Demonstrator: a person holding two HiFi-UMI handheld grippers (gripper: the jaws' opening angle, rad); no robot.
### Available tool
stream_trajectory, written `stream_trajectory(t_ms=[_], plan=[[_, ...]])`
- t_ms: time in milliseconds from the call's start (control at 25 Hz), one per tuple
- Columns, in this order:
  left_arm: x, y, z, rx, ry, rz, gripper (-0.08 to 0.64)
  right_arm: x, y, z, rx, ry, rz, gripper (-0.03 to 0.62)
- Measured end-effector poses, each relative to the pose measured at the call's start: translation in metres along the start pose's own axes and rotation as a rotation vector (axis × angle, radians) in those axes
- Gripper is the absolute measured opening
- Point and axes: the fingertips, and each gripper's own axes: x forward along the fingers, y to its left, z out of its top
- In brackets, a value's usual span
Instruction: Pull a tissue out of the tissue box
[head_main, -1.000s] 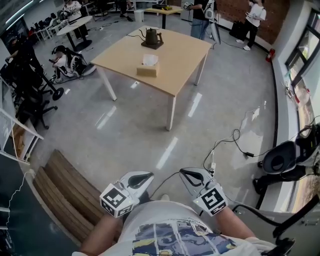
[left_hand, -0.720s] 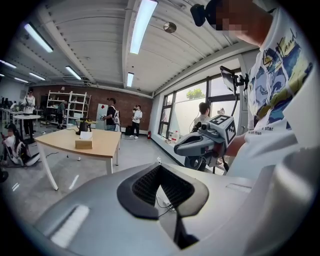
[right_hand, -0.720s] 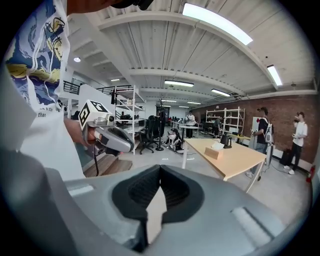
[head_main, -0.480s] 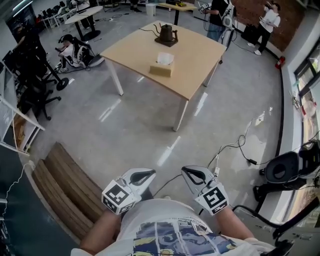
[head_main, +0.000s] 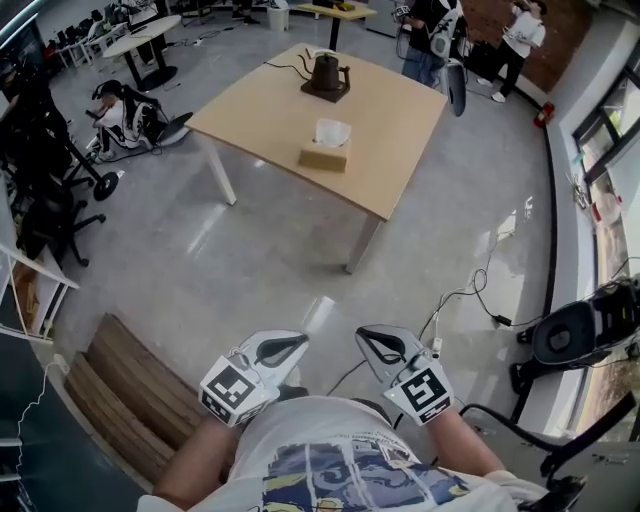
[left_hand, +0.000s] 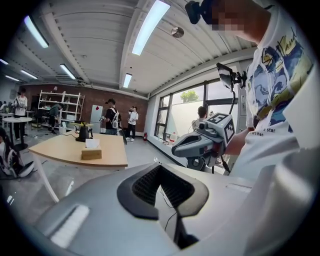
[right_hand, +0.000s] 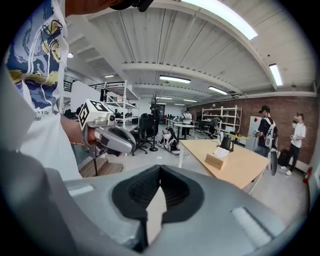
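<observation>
The tan tissue box stands on the light wooden table far ahead, with a white tissue sticking up from its top. In the left gripper view the tissue box shows small at the left; in the right gripper view the same box lies right of centre. My left gripper and right gripper are held side by side close to my body, over the grey floor and far from the table. Both are shut and hold nothing.
A dark kettle on a tray stands behind the box. People stand beyond the table and one sits on the floor. Office chairs are at the left, a wooden bench near left, cables and a black chair right.
The table and tissue box have come nearer and lower in the head view as I moved toward them. Both grippers kept their shut pose in front of my body.
</observation>
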Motion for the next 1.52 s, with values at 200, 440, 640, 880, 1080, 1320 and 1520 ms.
stream_trajectory(t_ms=[200,440,640,880,1080,1320,1520], plan=[[-0.016,0.045,-0.001,0.044,0.006,-0.017,0.002,0.042,0.001,0.017,0.017,0.006,-0.04,0.003],[-0.013,0.081,0.001,0.011,-0.012,-0.034,0.002,0.071,-0.004,0.026,0.046,0.029,-0.049,0.003],[0.013,0.105,0.001,0.023,0.002,-0.045,0.003,0.09,-0.037,0.02,0.07,0.039,-0.043,0.003],[0.057,0.142,0.028,0.016,0.012,-0.024,0.002,0.115,-0.096,0.031,0.042,0.011,0.004,0.003],[0.103,0.176,0.057,0.035,0.004,-0.001,0.003,0.132,-0.158,0.037,0.037,-0.014,0.029,0.005],[0.147,0.197,0.081,0.053,0.003,0.041,0.003,0.143,-0.208,0.031,-0.004,-0.026,0.094,0.006],[0.168,0.215,0.086,0.03,0.027,0.05,0.003,0.154,-0.23,0.025,0.025,-0.013,0.116,0.008]])
